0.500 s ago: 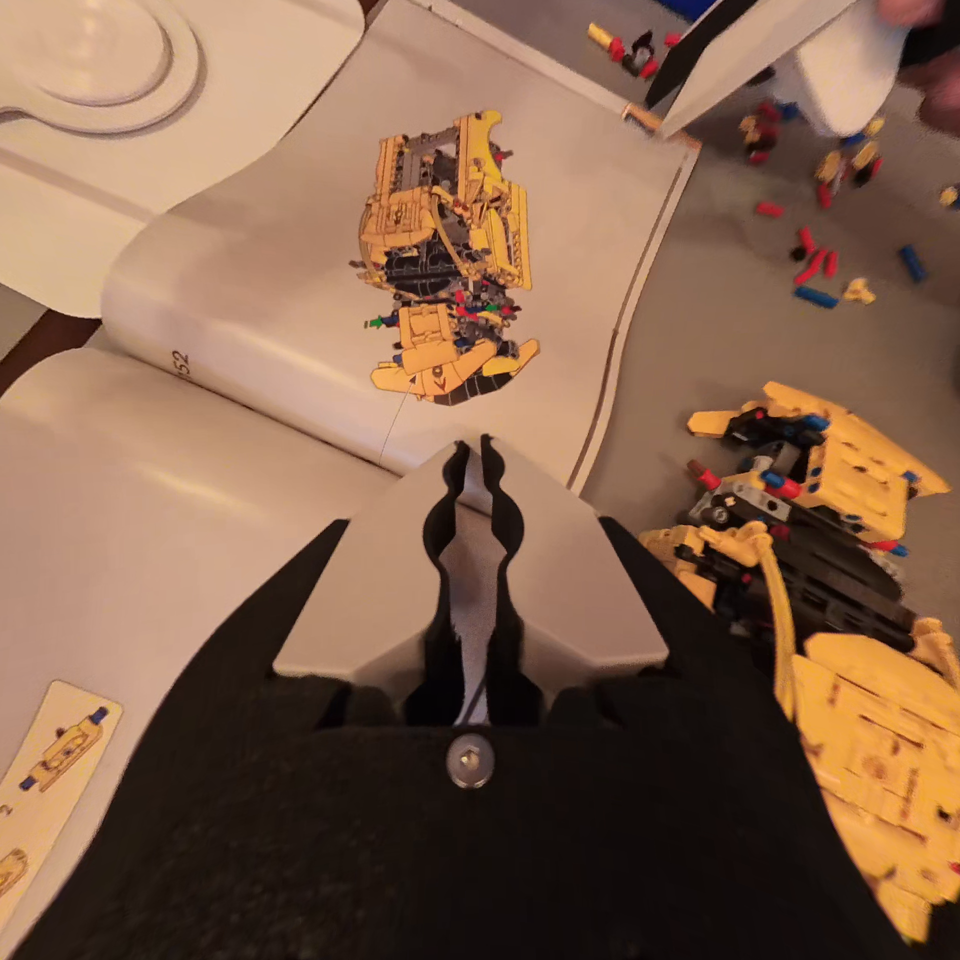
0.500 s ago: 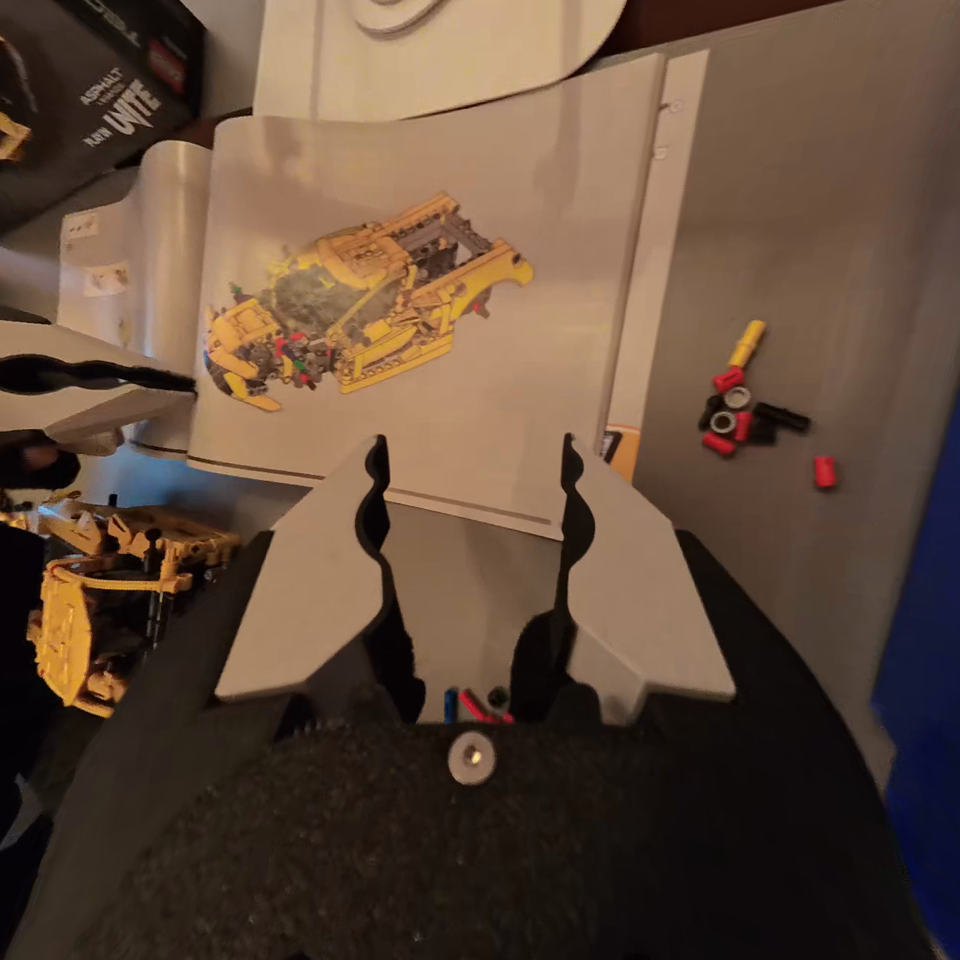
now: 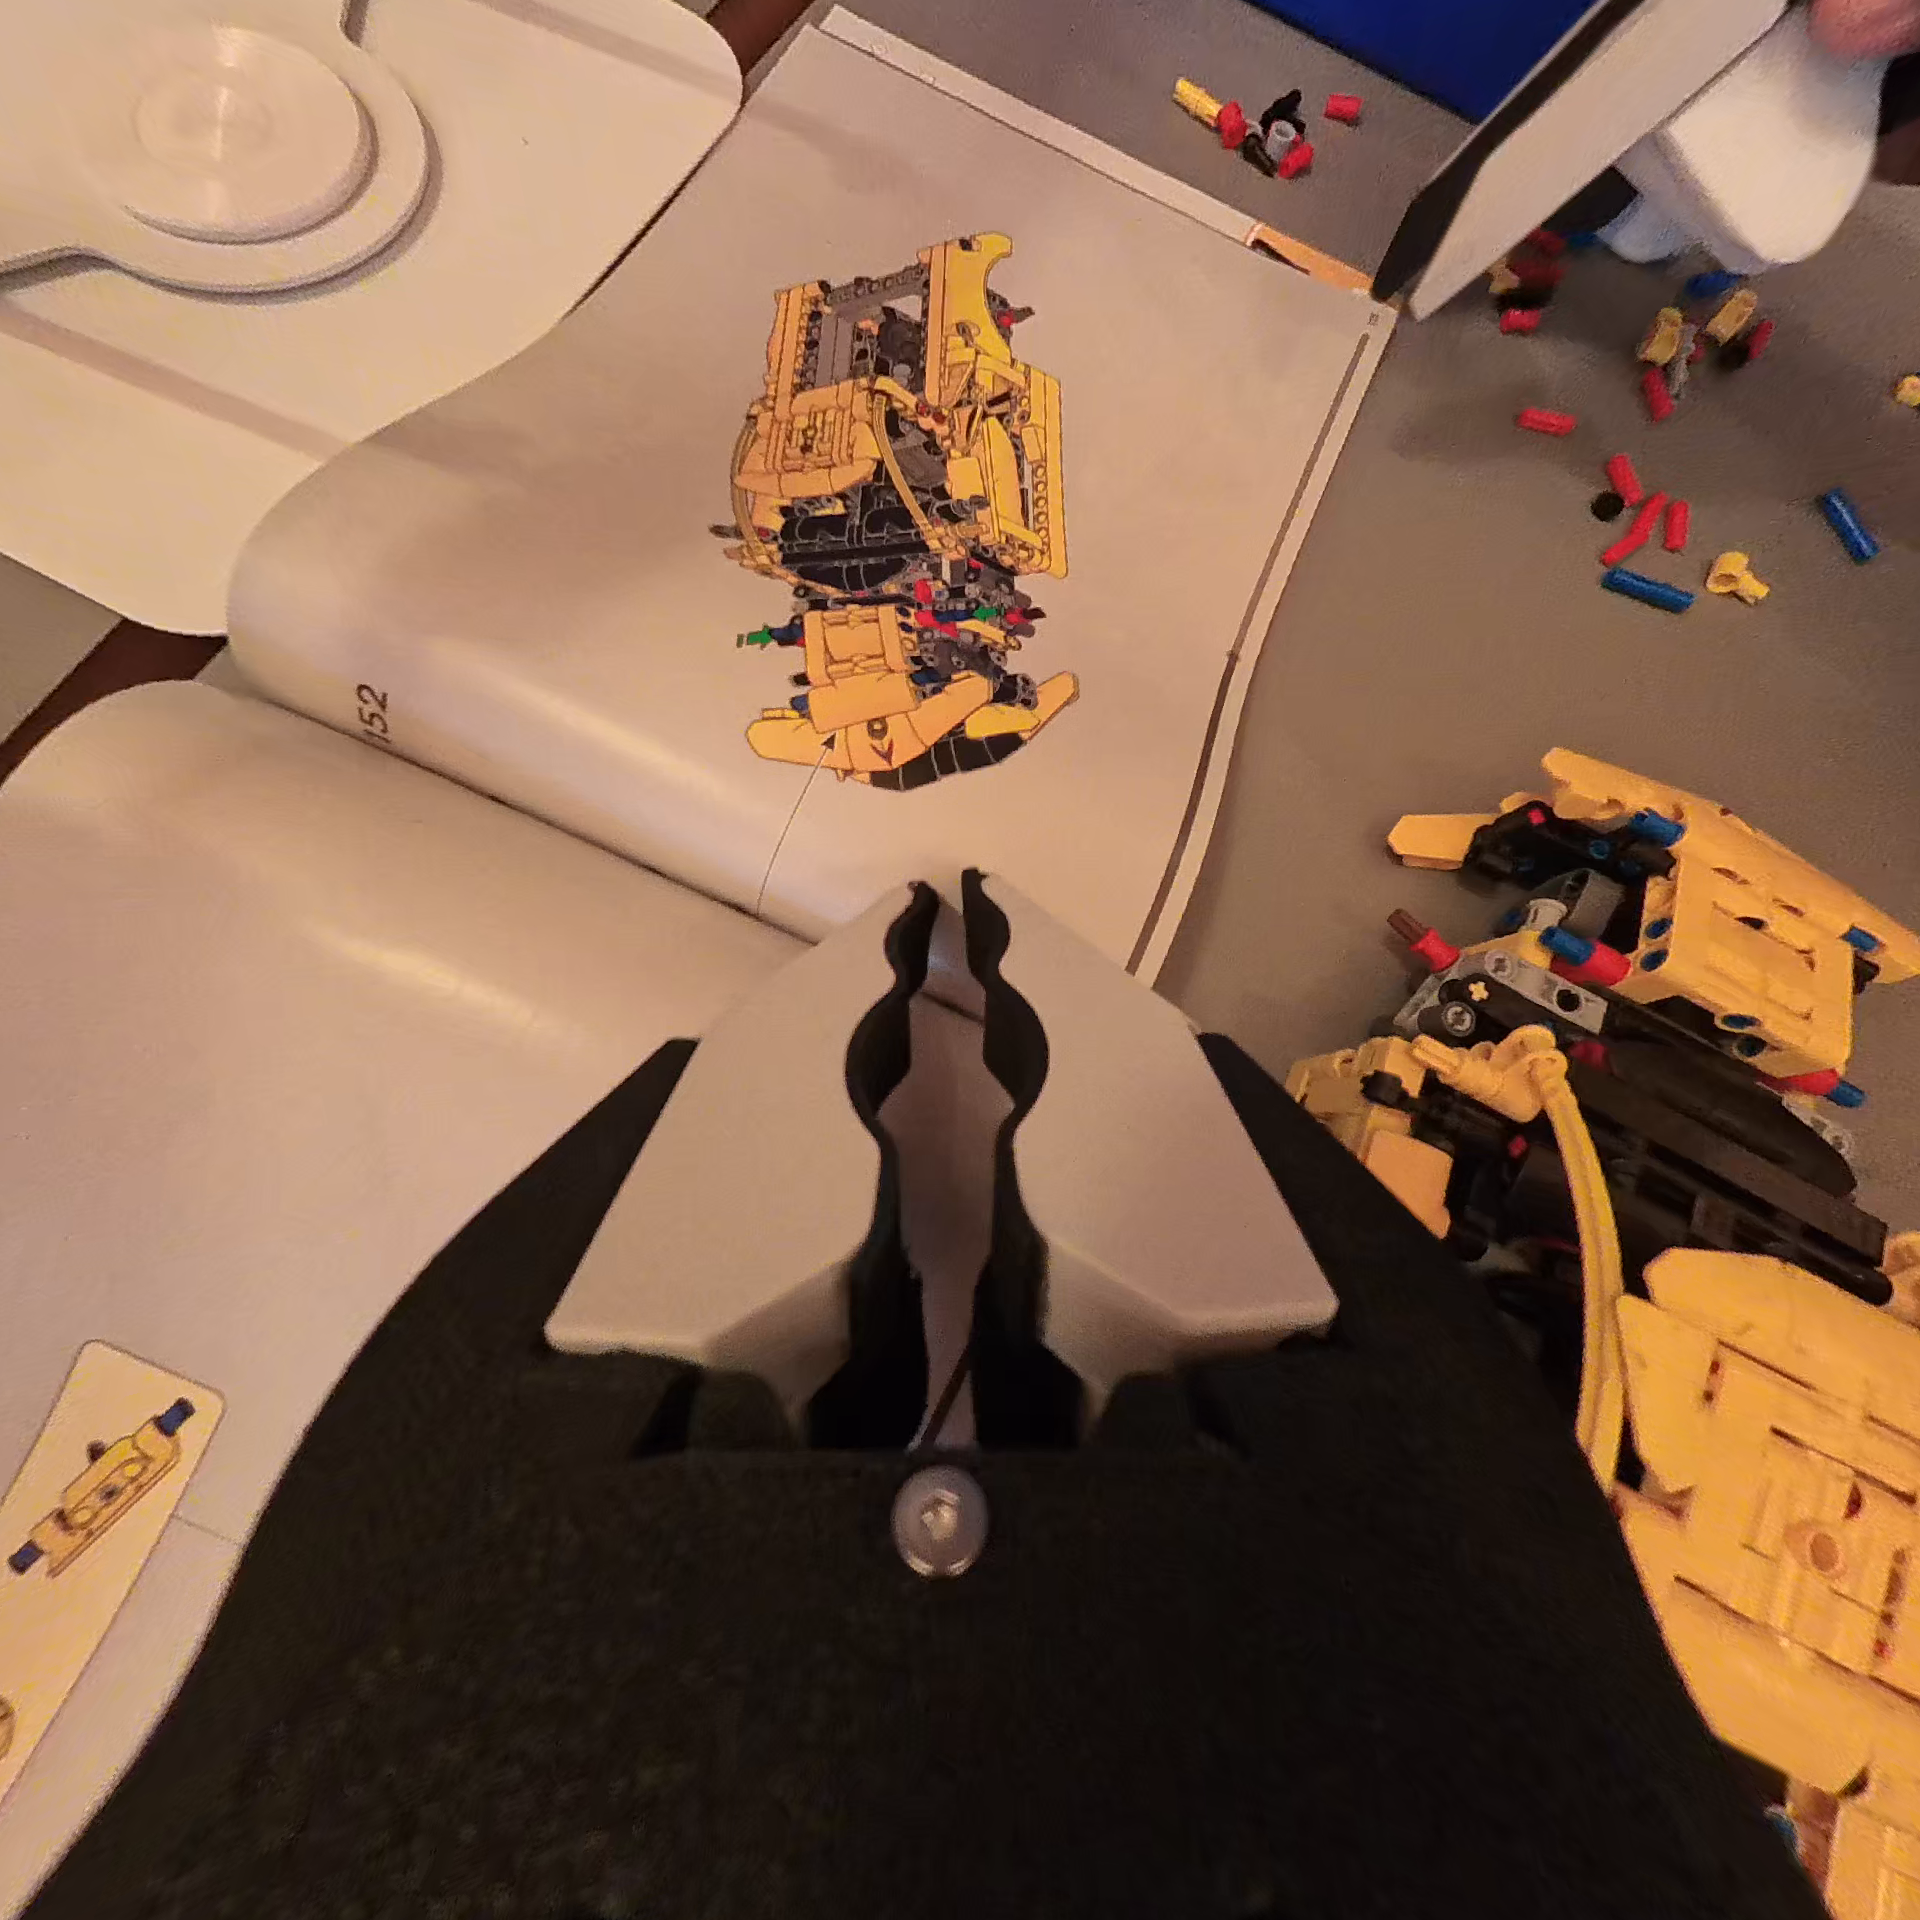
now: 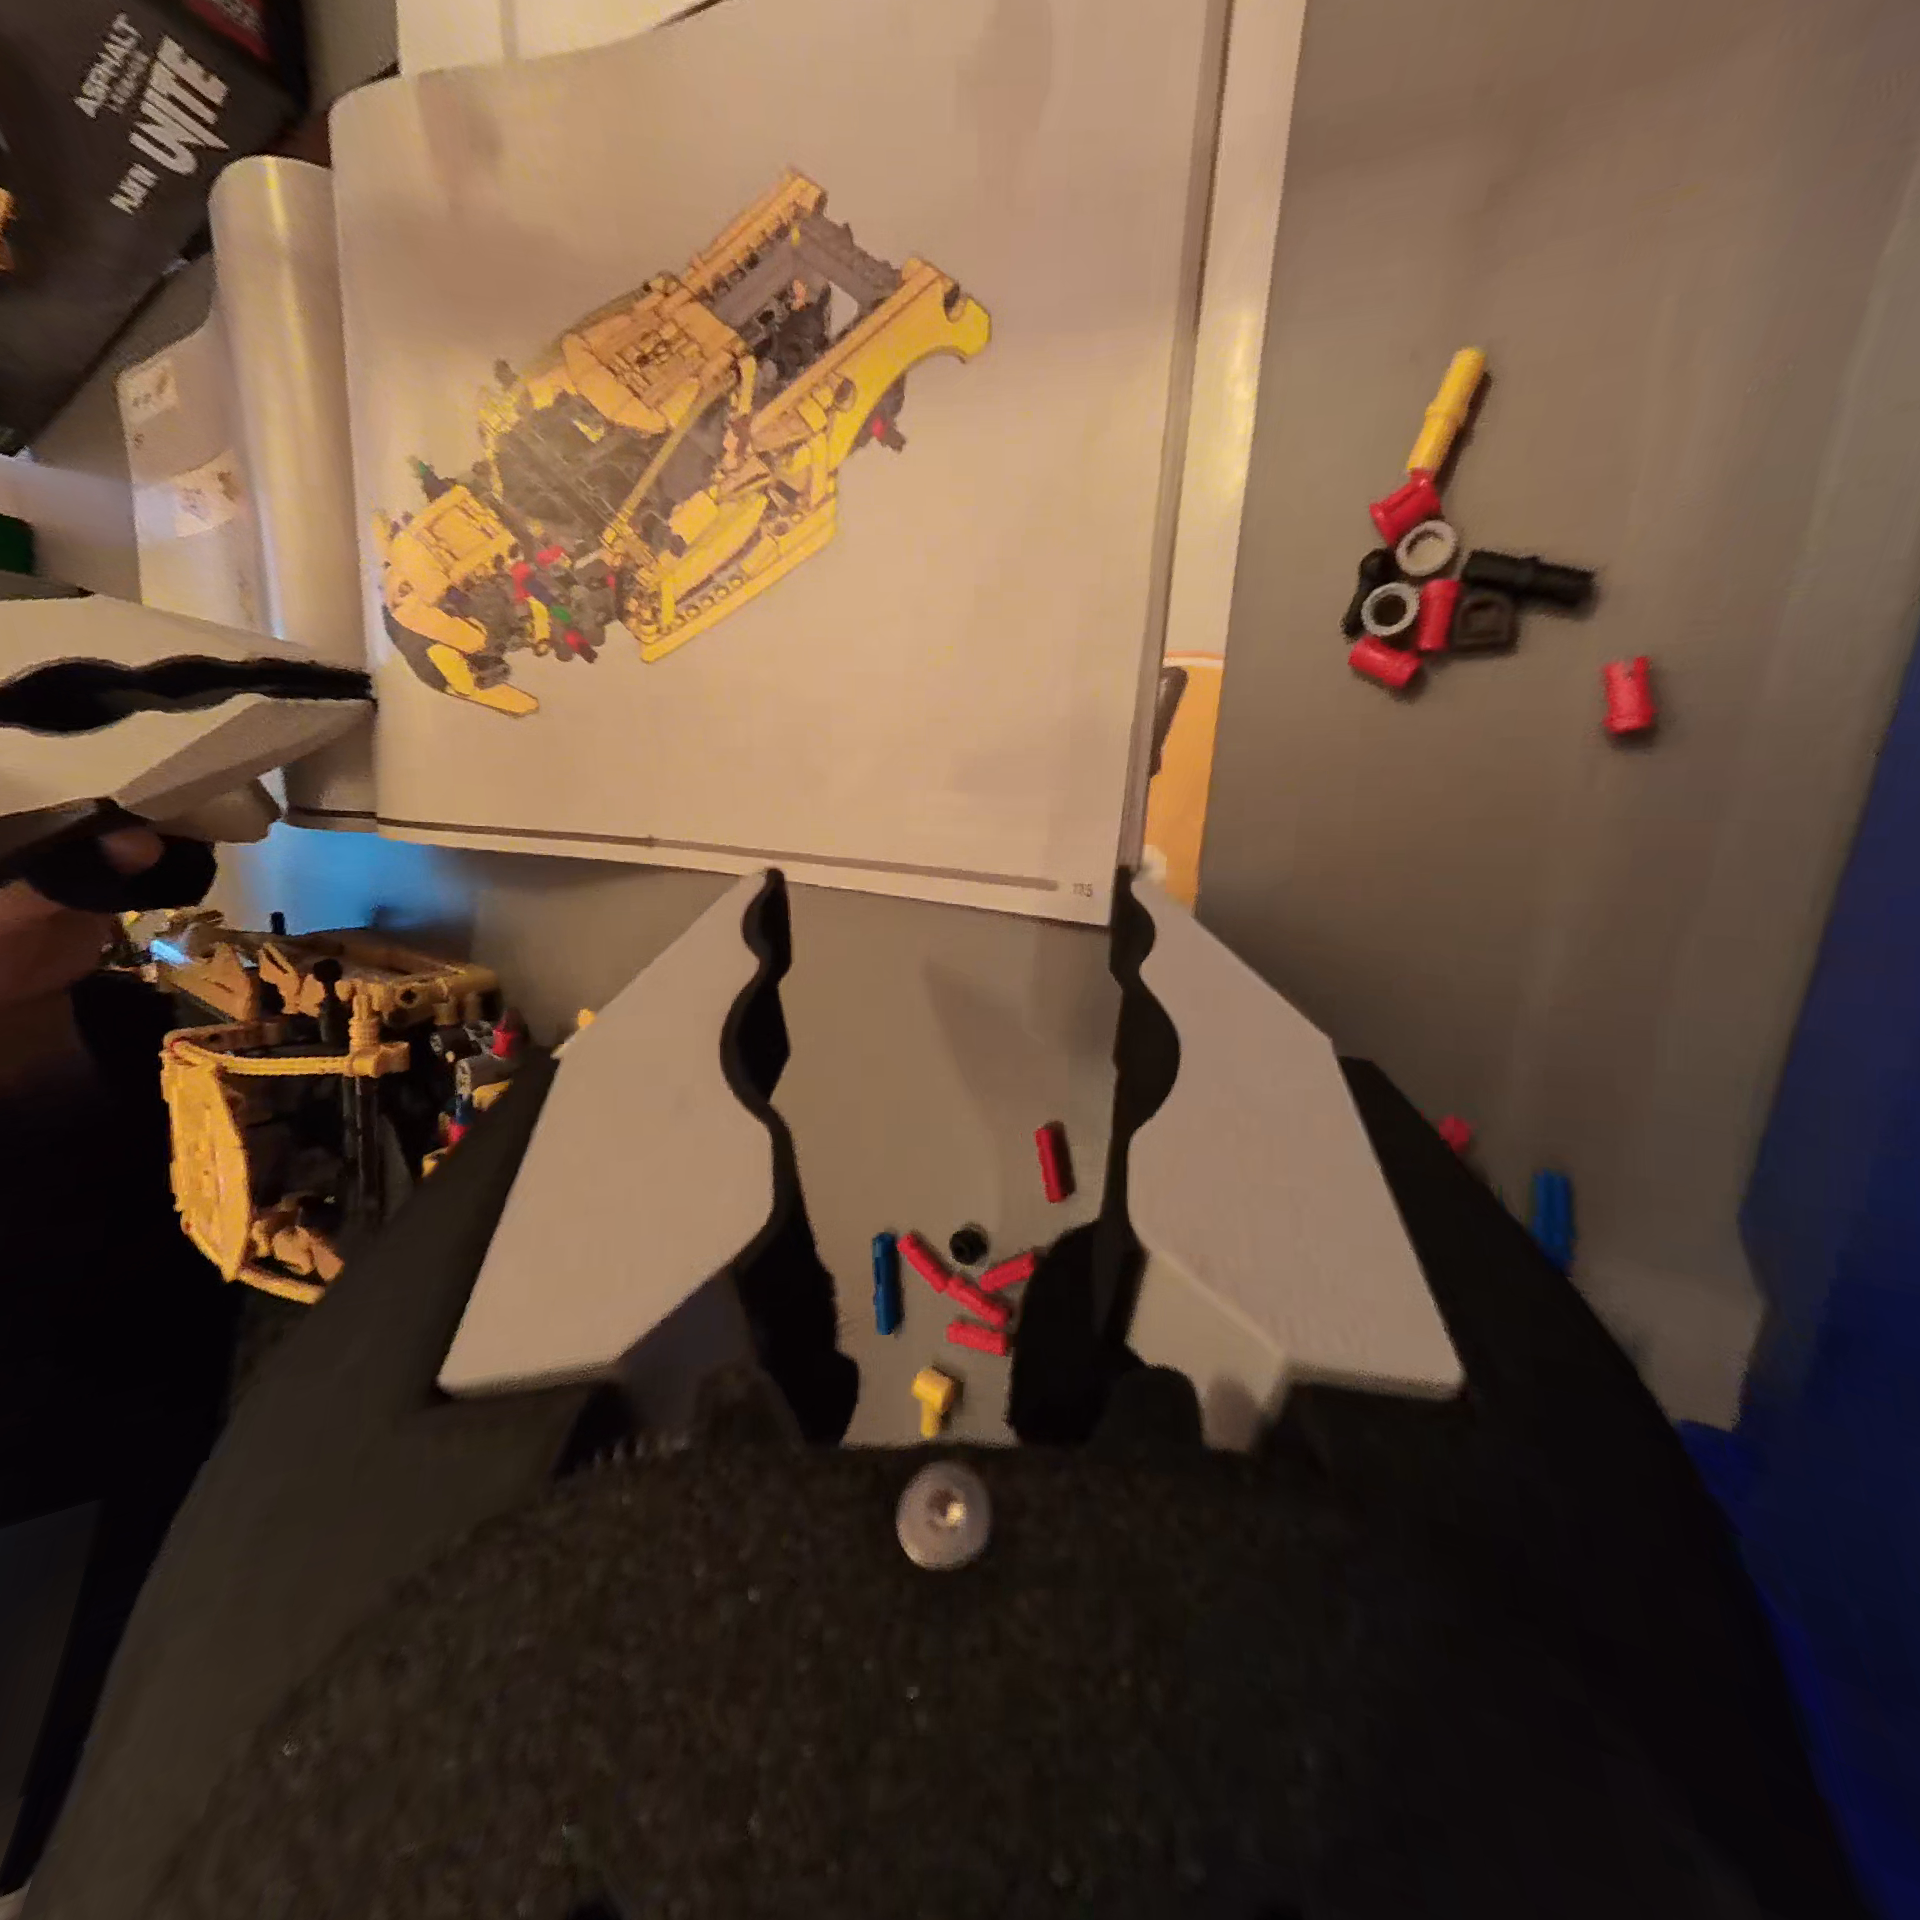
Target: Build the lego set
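In the left wrist view not much has changed. Your left hand-held gripper [image 3: 940, 883] sits low in the middle of the frame, over the bottom edge of the open booklet [image 3: 520, 582]. Its fingers are almost together, and I see nothing held between them. The big picture of the yellow car is in the middle of the page. The half-built yellow car [image 3: 1683, 1039] lies on the grey worktop [image 3: 1403, 727] at the lower right, just beside the booklet. Loose little pieces [image 3: 1642, 540] lie at the upper right.

The right wrist view has changed more. Your right hand-held gripper [image 4: 945, 904] has pulled back from the booklet. Its fingers are wide apart and empty, as before. Now a bunch of small pieces [image 4: 966, 1288], red, blue, black and yellow, shows on the worktop between the fingers. Another small pile [image 4: 1444, 582] lies at the upper right.

I think you have looked at the page and are now going for the next piece. No piece is picked up yet.
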